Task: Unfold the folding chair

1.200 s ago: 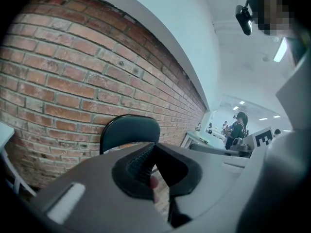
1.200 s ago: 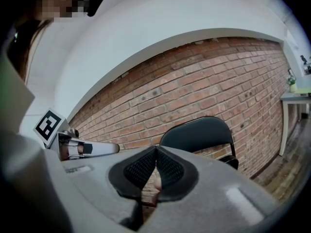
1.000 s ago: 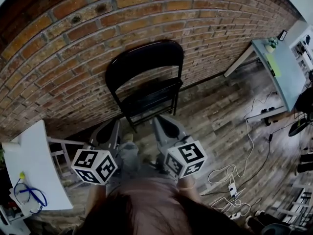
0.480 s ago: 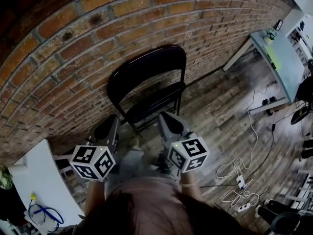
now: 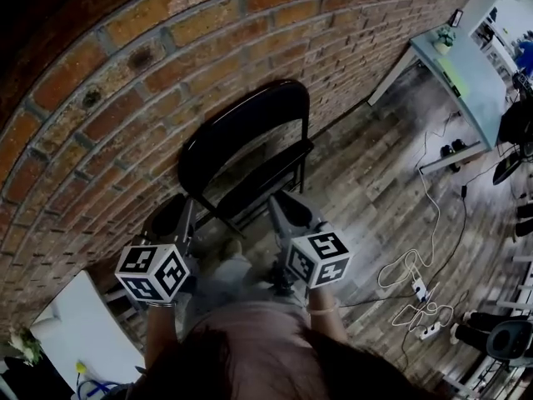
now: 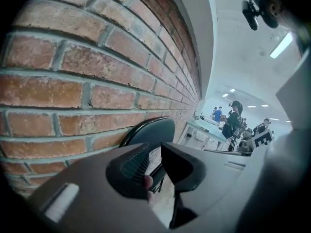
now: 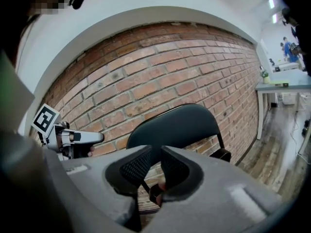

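Black folding chair (image 5: 241,122), folded; left gripper (image 6: 154,152), right gripper (image 7: 156,154) fingers (image 7: 135,170) just parting, empty.

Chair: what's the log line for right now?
chair: folded, against wall | left hand-held gripper: jaws just opening, empty | right hand-held gripper: jaws just opening, empty | contact: none
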`<state>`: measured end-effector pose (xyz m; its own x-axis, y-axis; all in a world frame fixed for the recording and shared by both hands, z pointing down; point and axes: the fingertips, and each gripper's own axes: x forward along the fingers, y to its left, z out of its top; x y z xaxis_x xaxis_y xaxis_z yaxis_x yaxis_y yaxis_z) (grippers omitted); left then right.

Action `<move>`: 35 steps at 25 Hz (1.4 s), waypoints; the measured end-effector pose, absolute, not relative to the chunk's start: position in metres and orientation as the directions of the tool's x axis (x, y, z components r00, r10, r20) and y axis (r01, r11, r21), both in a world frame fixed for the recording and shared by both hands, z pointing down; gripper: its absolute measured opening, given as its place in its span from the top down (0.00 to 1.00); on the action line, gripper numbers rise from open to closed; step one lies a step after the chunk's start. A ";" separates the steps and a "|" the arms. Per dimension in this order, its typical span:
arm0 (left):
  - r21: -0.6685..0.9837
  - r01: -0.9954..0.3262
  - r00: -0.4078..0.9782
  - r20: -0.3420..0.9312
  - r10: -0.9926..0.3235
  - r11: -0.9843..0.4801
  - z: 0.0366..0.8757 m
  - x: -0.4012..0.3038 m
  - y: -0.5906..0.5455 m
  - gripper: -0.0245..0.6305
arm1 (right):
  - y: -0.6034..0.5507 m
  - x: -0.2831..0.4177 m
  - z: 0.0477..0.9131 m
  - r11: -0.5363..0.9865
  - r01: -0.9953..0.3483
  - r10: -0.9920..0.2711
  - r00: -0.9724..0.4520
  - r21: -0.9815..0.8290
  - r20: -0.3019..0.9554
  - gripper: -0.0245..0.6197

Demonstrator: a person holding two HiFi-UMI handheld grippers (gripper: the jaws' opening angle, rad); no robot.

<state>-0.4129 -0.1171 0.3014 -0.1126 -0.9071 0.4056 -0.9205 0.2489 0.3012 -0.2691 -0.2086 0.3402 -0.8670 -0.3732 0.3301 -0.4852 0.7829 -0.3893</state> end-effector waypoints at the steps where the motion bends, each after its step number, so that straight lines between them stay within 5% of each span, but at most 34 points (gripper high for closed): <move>1: 0.299 -0.922 -0.106 0.412 -0.905 0.244 0.304 -0.417 -0.119 0.84 | -0.210 -0.271 0.343 0.774 -0.495 -0.380 -0.862 -0.395 0.336 0.88; 35: 0.249 -0.962 0.056 0.589 -0.806 0.116 0.383 -0.474 -0.156 0.66 | -0.218 -0.303 0.483 0.647 -0.666 -0.395 -0.708 -0.371 0.585 0.74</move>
